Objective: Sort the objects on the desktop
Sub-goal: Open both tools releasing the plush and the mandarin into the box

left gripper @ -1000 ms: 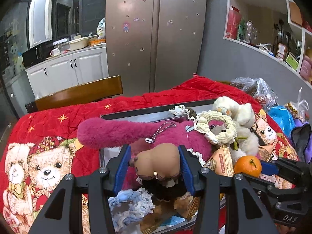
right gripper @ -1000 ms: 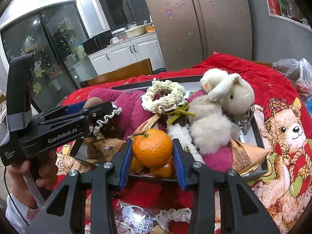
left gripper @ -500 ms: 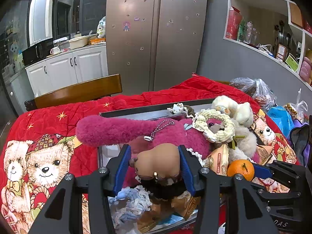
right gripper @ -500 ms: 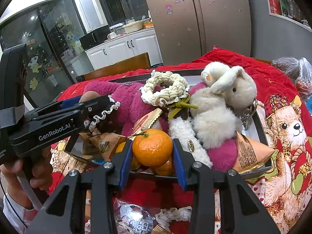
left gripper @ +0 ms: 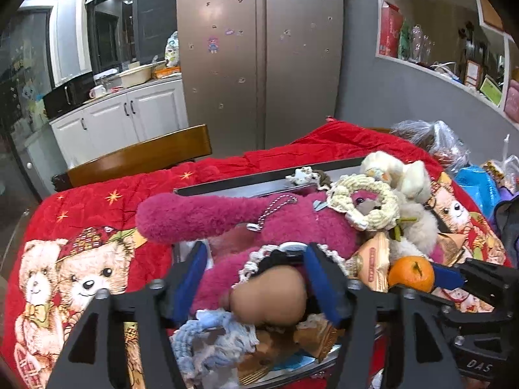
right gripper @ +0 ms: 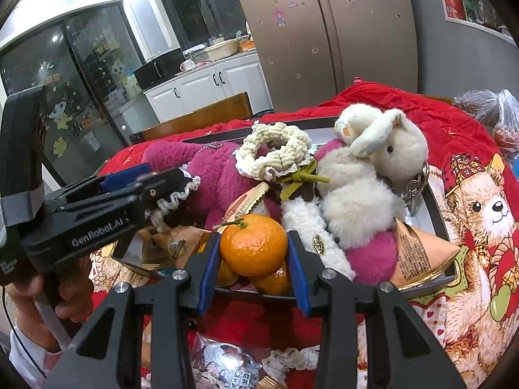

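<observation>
My left gripper [left gripper: 256,253] hangs over the near left corner of the metal tray [left gripper: 259,180], and its jaws are opening. A small doll with a brown head [left gripper: 269,295] lies blurred between them, low on the pile. The left pad stands well clear of it. My right gripper [right gripper: 251,259] is shut on a mandarin orange [right gripper: 251,244] just above the tray's near rim. In the left wrist view that orange [left gripper: 410,274] shows at the right. Under it lie other oranges [right gripper: 272,282].
The tray is heaped with a magenta plush bear [left gripper: 292,223], a white rabbit plush [right gripper: 366,188], a cream rope ring [right gripper: 275,152], snack packets [right gripper: 418,253] and a blue knit piece [left gripper: 211,334]. A red bear-print cloth [left gripper: 81,278] covers the table; a wooden chair [left gripper: 139,159] stands behind it.
The left jaws have spread apart, and the brown-headed doll has dropped from between the pads down onto the pile. The right gripper still grips the orange in the same spot.
</observation>
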Demonstrator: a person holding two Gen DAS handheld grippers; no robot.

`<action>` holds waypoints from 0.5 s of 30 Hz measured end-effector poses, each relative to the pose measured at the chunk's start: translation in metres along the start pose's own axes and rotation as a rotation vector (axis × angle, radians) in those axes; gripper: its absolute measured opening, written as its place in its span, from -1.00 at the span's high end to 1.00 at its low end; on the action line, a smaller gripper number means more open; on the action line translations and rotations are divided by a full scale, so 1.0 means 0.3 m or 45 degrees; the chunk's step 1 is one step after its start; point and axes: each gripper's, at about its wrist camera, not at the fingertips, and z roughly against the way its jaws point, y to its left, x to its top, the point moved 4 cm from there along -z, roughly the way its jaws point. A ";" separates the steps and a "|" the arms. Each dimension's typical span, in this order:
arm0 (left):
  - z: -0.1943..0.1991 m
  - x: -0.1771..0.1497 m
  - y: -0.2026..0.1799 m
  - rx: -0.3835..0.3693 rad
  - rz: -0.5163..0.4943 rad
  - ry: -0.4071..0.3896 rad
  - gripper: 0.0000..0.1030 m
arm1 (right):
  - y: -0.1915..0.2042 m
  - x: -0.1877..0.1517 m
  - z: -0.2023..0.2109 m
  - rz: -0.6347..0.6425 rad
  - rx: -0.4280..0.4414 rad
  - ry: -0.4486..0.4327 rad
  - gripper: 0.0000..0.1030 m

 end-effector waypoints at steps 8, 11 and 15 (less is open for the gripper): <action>0.018 0.009 0.038 -0.057 0.147 -0.018 -0.56 | -0.017 0.043 0.092 -0.078 0.116 -0.147 -0.59; 0.030 0.015 0.041 -0.009 0.133 -0.029 -0.94 | -0.025 0.053 0.121 -0.095 0.145 -0.190 -0.71; 0.053 0.024 0.038 0.056 0.091 -0.110 -1.00 | -0.017 0.064 0.147 -0.075 0.147 -0.201 -0.80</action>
